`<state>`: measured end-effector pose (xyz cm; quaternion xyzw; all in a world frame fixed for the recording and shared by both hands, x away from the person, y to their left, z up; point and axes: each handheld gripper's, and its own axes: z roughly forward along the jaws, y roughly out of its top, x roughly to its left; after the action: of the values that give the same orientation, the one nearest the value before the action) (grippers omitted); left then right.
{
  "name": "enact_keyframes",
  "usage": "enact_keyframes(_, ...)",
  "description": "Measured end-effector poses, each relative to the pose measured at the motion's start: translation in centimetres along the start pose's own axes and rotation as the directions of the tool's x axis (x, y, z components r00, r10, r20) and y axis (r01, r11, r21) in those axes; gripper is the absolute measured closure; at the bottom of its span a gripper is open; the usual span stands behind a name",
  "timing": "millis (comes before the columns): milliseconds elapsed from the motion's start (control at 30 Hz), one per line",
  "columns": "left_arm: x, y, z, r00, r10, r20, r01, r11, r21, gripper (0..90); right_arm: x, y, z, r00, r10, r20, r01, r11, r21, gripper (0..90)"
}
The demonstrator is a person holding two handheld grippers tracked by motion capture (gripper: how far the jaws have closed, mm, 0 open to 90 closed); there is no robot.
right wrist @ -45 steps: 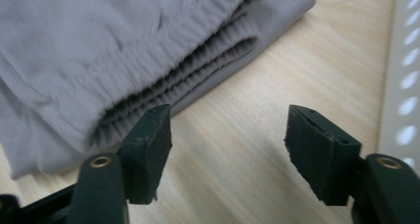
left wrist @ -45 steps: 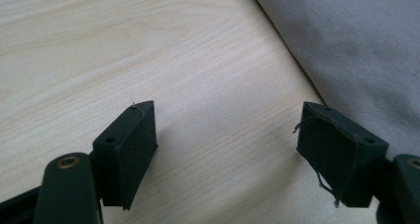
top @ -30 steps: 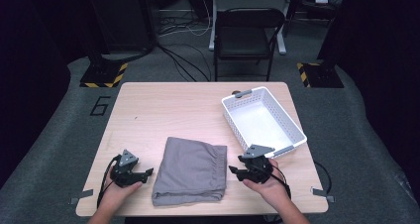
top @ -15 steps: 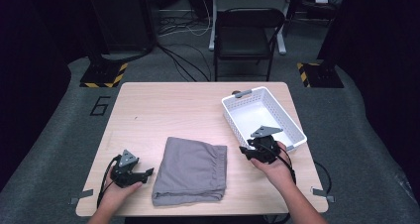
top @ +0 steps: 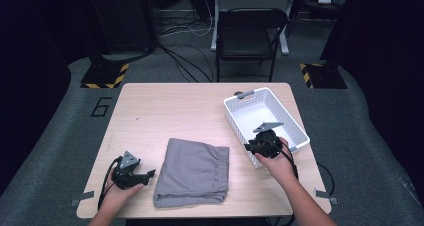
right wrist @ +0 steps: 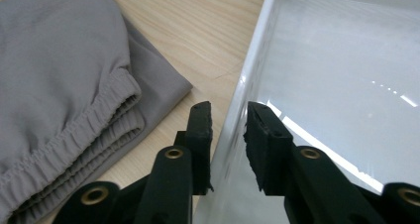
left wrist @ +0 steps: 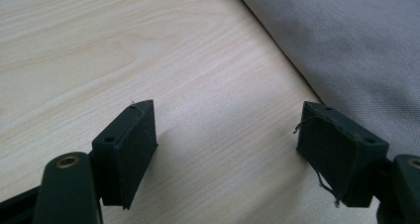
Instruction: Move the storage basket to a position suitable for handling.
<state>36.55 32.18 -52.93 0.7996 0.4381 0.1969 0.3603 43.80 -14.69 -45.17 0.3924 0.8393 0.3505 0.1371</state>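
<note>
The surface (top: 165, 111) is one pale wooden tabletop, and everything below is placed against it. Largest on it is one folded grey garment (top: 192, 172) with a gathered elastic band, lying flat near the front edge, about midway across. Next is one white plastic basket (top: 299, 131), rectangular, with perforated walls and a grey handle at its far end; it sits toward the right side of the surface, set at a slant, with nothing inside it.

There are two grippers. The right gripper (right wrist: 228, 135) is at the basket's near left corner, and its jaws straddle the basket wall: one jaw outside, on the garment's side, one inside over the white floor. They have just been closing and now stand narrow, close on both faces of the wall, though whether the pads already press on it cannot be told. The left gripper (left wrist: 228, 149) rests at the front left of the surface, just beside the garment's left edge, jaws wide apart with only bare wood between them, one jaw near the cloth's border.
</note>
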Motion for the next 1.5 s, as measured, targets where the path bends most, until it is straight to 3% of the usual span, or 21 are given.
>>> enact_keyframes(367, 0.0, 0.0, 0.0, 1.0, 0.0, 0.0, 0.0, 1.0, -0.002, 22.8, -0.5, 1.0, 0.4, 0.9997, 0.005, -0.022, -0.004, 0.999, 0.045, 75.6)
enact_keyframes(533, 0.0, 0.0, 0.0, 1.0, 0.004, -0.001, -0.004, 1.0, 0.001, 22.9, -0.5, 1.6, 0.9, 0.9991, -0.024, -0.034, 0.026, 0.998, 0.052, 81.0)
enact_keyframes(633, 0.0, 0.0, 0.0, 1.0, 0.003, 0.0, -0.003, 1.0, -0.001, 22.9, -0.1, 2.2, 1.3, 0.9945, -0.1, -0.032, 0.102, 0.993, 0.065, 84.0)
enact_keyframes(767, 0.0, 0.0, 0.0, 1.0, 0.001, 0.0, -0.001, 1.0, -0.001, 22.8, 0.3, 3.0, 1.9, 0.9771, -0.193, -0.09, 0.199, 0.977, 0.073, 84.7)
enact_keyframes(900, 0.0, 0.0, 0.0, 1.0, 0.001, 0.0, -0.001, 1.0, -0.002, 22.9, 0.7, 3.6, 2.5, 0.9696, -0.209, -0.127, 0.219, 0.973, 0.071, 84.3)
enact_keyframes(1067, 0.0, 0.0, 0.0, 1.0, 0.0, 0.0, 0.0, 1.0, -0.002, 22.8, 0.5, 3.8, 2.8, 0.972, -0.18, -0.15, 0.192, 0.979, 0.068, 81.6)
enact_keyframes(1133, 0.0, 0.0, 0.0, 1.0, -0.001, 0.0, 0.001, 1.0, -0.003, 22.8, 0.4, 3.8, 2.6, 0.9768, -0.157, -0.145, 0.166, 0.985, 0.054, 69.6)
enact_keyframes(1200, 0.0, 0.0, 0.0, 1.0, -0.001, 0.0, 0.001, 1.0, -0.003, 22.8, 0.2, 3.9, 2.0, 0.983, -0.115, -0.143, 0.122, 0.992, 0.039, 64.6)
enact_keyframes(1267, 0.0, 0.0, 0.0, 1.0, -0.001, 0.001, 0.001, 1.0, -0.002, 22.8, 0.2, 3.9, 1.5, 0.9843, -0.105, -0.142, 0.111, 0.993, 0.037, 62.2)
enact_keyframes(1300, 0.0, 0.0, 0.0, 1.0, 0.0, 0.002, 0.0, 1.0, -0.002, 22.8, -0.1, 3.9, 0.5, 0.9917, -0.072, -0.107, 0.075, 0.997, 0.02, 54.3)
enact_keyframes(1400, 0.0, 0.0, 0.0, 1.0, -0.001, 0.002, 0.001, 1.0, -0.002, 22.8, -0.5, 3.8, -0.9, 0.999, -0.01, -0.043, 0.011, 1.0, 0.008, 46.6)
enact_keyframes(1500, 0.0, 0.0, 0.0, 1.0, 0.004, 0.002, -0.004, 1.0, 0.004, 22.8, -1.3, 3.4, -2.2, 0.9982, 0.057, 0.017, -0.057, 0.998, -0.007, 38.6)
